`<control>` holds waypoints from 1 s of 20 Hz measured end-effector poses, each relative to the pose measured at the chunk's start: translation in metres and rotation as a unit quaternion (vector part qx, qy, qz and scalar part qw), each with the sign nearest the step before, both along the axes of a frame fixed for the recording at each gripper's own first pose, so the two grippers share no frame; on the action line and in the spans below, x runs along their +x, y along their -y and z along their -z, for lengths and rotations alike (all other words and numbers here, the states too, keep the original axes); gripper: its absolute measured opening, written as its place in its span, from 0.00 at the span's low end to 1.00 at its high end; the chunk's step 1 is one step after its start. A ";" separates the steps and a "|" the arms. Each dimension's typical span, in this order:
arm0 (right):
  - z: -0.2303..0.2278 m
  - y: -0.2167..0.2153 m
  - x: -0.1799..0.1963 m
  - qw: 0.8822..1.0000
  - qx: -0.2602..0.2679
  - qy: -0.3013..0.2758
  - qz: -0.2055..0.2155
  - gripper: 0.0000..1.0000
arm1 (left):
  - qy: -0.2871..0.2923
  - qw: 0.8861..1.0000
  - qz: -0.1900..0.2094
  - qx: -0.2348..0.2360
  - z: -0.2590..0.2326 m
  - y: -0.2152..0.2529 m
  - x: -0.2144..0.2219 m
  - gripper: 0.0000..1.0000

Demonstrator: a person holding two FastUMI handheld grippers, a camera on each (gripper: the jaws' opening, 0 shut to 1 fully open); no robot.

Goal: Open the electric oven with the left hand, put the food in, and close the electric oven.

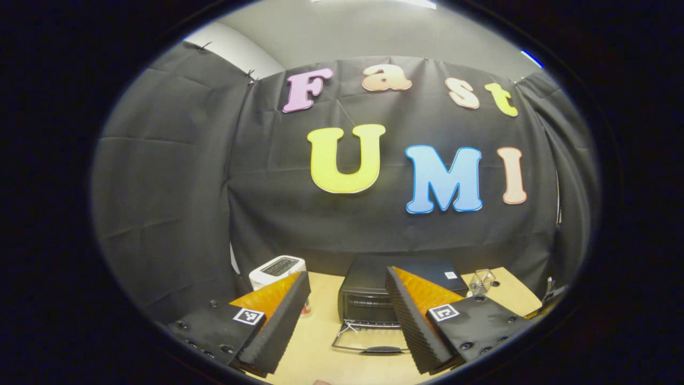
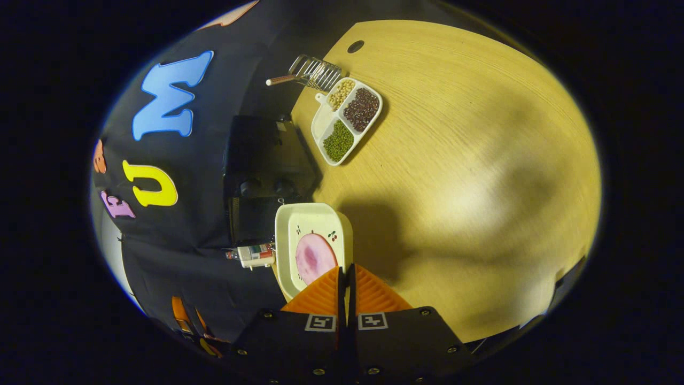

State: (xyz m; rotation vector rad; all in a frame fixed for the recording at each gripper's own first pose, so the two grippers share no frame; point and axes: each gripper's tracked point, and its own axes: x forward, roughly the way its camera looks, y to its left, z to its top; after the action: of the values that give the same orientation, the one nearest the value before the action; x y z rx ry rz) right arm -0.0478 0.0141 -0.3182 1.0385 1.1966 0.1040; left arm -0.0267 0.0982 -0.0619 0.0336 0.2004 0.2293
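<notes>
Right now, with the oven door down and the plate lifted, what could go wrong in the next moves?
1. The right gripper pinches only the rim of the white plate, which hangs in the air; it may tilt, and the pink food may slide off.
2. The oven door lies open and flat in front of the electric oven; a low approach might knock the plate against it.
3. The left gripper is open near the door and could block the way.

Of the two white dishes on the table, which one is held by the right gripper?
The square plate with the pink slice; the right gripper has its jaws shut on the plate's rim. The divided tray of beans lies farther away, untouched.
</notes>
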 end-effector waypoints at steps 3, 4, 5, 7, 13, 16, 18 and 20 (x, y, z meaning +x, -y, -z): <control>-0.019 -0.045 -0.018 0.999 0.003 -0.008 0.036 0.01 | 0.007 1.000 0.021 -0.006 -0.001 -0.017 0.007 0.99; -0.021 -0.060 -0.023 0.999 0.004 -0.011 0.050 0.01 | 0.008 1.000 0.027 -0.010 -0.001 -0.024 0.009 0.98; -0.022 -0.075 -0.026 0.998 0.007 -0.014 0.066 0.01 | 0.009 0.999 0.031 -0.016 0.001 -0.033 0.010 0.98; -0.022 -0.105 -0.024 0.994 0.026 -0.020 0.109 0.01 | 0.012 0.999 0.039 -0.031 0.003 -0.050 0.011 0.98; -0.022 -0.171 0.002 0.978 0.053 -0.016 0.202 0.01 | 0.011 0.998 0.043 -0.049 0.012 -0.105 0.006 0.96; -0.013 -0.189 0.033 0.973 0.034 -0.021 0.225 0.01 | 0.008 0.998 0.037 -0.053 0.014 -0.127 0.001 0.96; -0.006 -0.197 0.051 0.969 0.021 -0.024 0.245 0.01 | 0.008 0.998 0.033 -0.052 0.015 -0.140 -0.002 0.96; 0.002 -0.202 0.070 0.962 0.016 -0.031 0.271 0.01 | 0.008 0.998 0.026 -0.051 0.015 -0.153 -0.006 0.96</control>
State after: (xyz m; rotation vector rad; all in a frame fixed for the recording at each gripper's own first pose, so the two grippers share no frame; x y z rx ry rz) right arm 0.0224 0.2166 -0.3199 1.3726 0.9302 -0.3420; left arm -0.0323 0.2512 -0.0768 -0.0647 0.1939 0.1672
